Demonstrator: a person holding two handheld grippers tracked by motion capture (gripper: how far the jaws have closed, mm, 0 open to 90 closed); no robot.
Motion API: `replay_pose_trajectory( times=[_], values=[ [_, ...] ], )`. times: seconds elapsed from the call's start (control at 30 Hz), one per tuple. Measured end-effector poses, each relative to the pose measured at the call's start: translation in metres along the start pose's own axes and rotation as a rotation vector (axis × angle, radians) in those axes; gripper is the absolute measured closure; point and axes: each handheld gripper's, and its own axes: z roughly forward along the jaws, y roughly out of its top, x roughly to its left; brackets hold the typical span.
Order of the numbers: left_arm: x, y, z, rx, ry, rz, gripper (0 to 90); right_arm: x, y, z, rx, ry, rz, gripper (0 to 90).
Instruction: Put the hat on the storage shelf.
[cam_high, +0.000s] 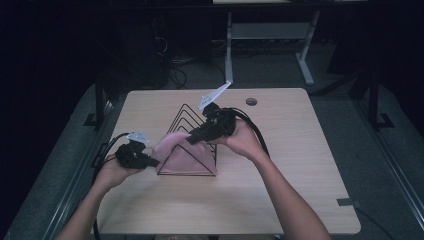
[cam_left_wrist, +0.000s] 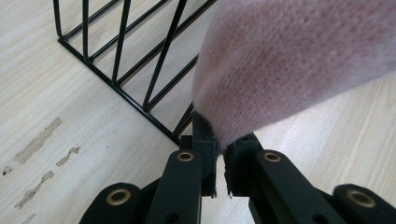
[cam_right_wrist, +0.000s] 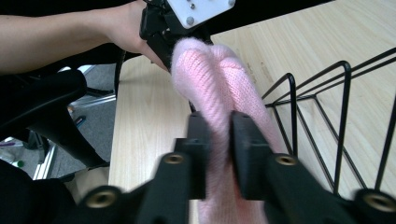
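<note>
Beside the black wire rack (cam_high: 192, 145), both grippers pinch a pink knit cloth (cam_high: 182, 155).

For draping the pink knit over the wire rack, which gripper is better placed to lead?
Right, probably. The right gripper clamps the pink knit directly above the wire rack and can lower it on. The left gripper pinches the knit's edge low beside the rack, near the table.
</note>
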Motion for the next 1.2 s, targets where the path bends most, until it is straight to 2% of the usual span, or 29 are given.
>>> replay_pose_trajectory(
  times=[0.07,0.1,0.2,0.27,0.3,0.4,0.63,0.87,1.0,1.03,1.13,1.2],
  values=[
    [-0.001,0.000,0.002,0.003,0.008,-0.003,84.5,0.001,0.001,-0.001,-0.009,-0.003,-0.003,75.8],
    [-0.001,0.001,0.004,0.020,0.015,0.003,84.5,0.002,0.001,-0.001,-0.003,-0.011,-0.012,79.9],
    [-0.002,0.000,0.007,0.027,0.019,0.005,84.5,0.003,0.000,0.003,0.009,-0.014,-0.018,83.2],
    [-0.001,0.000,0.007,0.034,0.018,0.010,84.4,0.003,0.000,0.004,0.016,-0.018,-0.020,83.5],
    [0.001,-0.001,0.007,0.035,0.018,-0.003,84.4,0.003,-0.002,0.007,0.024,-0.016,-0.011,83.9],
    [0.002,-0.001,0.007,0.034,0.022,-0.008,84.5,0.003,-0.004,0.009,0.023,-0.010,-0.012,84.0],
    [0.003,-0.001,0.008,0.048,0.023,-0.013,84.4,-0.001,-0.012,0.012,0.005,0.011,0.006,83.8],
    [0.002,0.000,0.008,0.042,0.028,-0.013,83.2,0.000,-0.013,0.012,-0.001,0.009,0.015,83.5],
    [0.002,-0.001,0.006,0.045,0.004,-0.012,80.6,-0.001,-0.014,0.010,-0.016,0.013,0.018,82.2],
    [0.001,-0.001,0.003,0.042,-0.006,-0.002,78.5,-0.001,-0.015,0.009,-0.026,0.019,0.026,78.1],
    [0.000,-0.001,0.001,0.033,-0.007,-0.002,77.4,-0.003,-0.016,0.010,-0.036,0.048,0.038,74.5],
    [0.000,0.000,-0.003,0.037,-0.002,0.019,76.5,-0.003,-0.018,0.009,-0.040,0.039,0.040,70.6]
  ],
)
